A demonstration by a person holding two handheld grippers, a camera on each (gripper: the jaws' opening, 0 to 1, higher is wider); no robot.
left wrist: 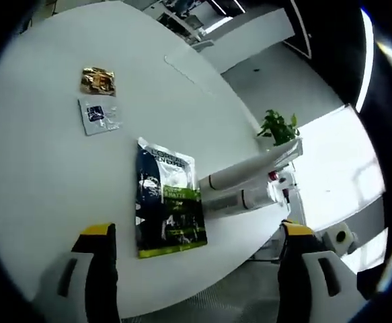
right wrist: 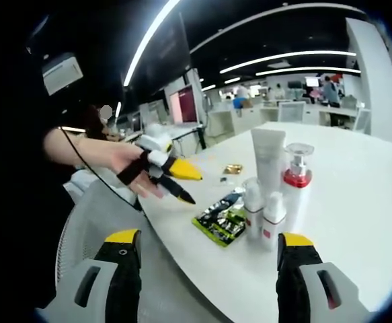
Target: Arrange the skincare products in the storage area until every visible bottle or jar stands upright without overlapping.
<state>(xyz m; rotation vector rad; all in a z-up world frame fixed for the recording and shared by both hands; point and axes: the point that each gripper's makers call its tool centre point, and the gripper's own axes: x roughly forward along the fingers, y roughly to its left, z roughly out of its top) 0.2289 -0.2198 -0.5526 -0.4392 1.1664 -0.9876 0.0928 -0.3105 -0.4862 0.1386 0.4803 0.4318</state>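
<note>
From the left gripper view, my left gripper (left wrist: 196,245) hangs over the white round table (left wrist: 41,175) with its jaws spread wide and nothing between them. Below it lies a dark and green L'Oréal sachet (left wrist: 169,200), flat on the table, with white tubes (left wrist: 239,175) just beside its far edge. Farther off lie a small grey sachet (left wrist: 99,115) and a gold sachet (left wrist: 97,81), near each other.

From the right gripper view, my right gripper (right wrist: 208,259) is also wide open and empty. Ahead stand a tall white tube (right wrist: 268,158), a pump bottle with a red collar (right wrist: 296,182) and two small white bottles (right wrist: 263,214), all upright and close together. The green sachet (right wrist: 220,217) lies just beside them. A hand (right wrist: 118,161) holds the other gripper (right wrist: 175,176) over the table edge.
</note>
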